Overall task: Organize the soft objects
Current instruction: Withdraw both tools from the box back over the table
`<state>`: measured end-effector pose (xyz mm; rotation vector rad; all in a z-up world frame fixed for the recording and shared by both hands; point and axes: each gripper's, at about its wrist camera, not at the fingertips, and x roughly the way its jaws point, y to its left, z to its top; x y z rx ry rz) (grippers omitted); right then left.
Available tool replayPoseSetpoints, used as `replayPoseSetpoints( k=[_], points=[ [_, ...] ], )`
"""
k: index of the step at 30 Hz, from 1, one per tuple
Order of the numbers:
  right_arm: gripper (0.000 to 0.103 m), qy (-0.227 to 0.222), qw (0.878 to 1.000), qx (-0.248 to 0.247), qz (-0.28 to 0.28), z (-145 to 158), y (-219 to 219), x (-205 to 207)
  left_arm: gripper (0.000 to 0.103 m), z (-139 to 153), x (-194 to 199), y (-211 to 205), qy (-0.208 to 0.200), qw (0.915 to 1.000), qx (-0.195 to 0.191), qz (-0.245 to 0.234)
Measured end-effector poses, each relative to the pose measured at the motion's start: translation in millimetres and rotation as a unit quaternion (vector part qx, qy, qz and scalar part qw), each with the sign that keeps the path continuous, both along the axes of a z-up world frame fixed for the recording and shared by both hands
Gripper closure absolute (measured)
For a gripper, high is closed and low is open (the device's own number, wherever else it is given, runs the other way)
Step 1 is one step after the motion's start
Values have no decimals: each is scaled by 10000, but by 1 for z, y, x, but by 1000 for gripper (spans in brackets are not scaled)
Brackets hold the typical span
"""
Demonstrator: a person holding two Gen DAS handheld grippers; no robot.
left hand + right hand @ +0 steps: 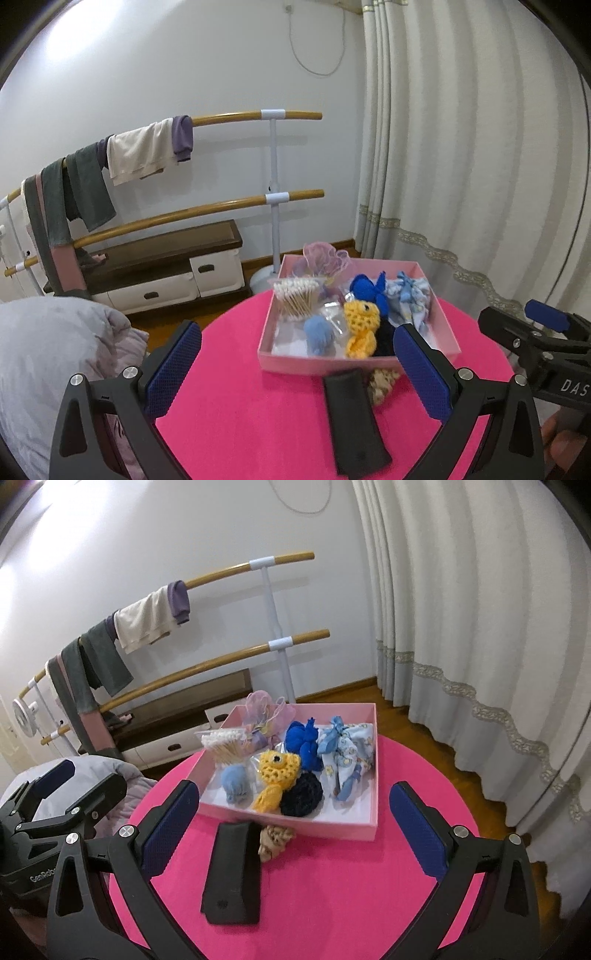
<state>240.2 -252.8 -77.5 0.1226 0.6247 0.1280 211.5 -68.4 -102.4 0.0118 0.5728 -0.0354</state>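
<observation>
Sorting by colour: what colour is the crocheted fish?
Yellow crocheted fish; right wrist view shows it best.

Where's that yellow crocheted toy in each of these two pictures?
Left wrist view: the yellow crocheted toy sits right of centre, inside the pink box near its front wall.
Right wrist view: just left of centre, same box, beside a black pom-pom.
Shared landmark: the black case lying before the box.

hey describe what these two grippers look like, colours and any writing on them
Both the left gripper and right gripper are black angular frames with silver bolts. Their fingers carry textured blue pads. White lettering marks the bodies, only partly readable. No cables show.
</observation>
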Motion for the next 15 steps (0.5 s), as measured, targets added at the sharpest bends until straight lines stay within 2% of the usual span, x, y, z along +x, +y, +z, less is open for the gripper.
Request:
replayPoseSetpoints(
  k=[6,15],
  points=[
    [0,-57,10000,27,-39,-5,-1,-42,0,2,-53,6,94,9999,-32,16],
    [0,27,10000,31,-41,-23,4,-86,0,-4,-99,17,500,9985,-194,134]
  ],
)
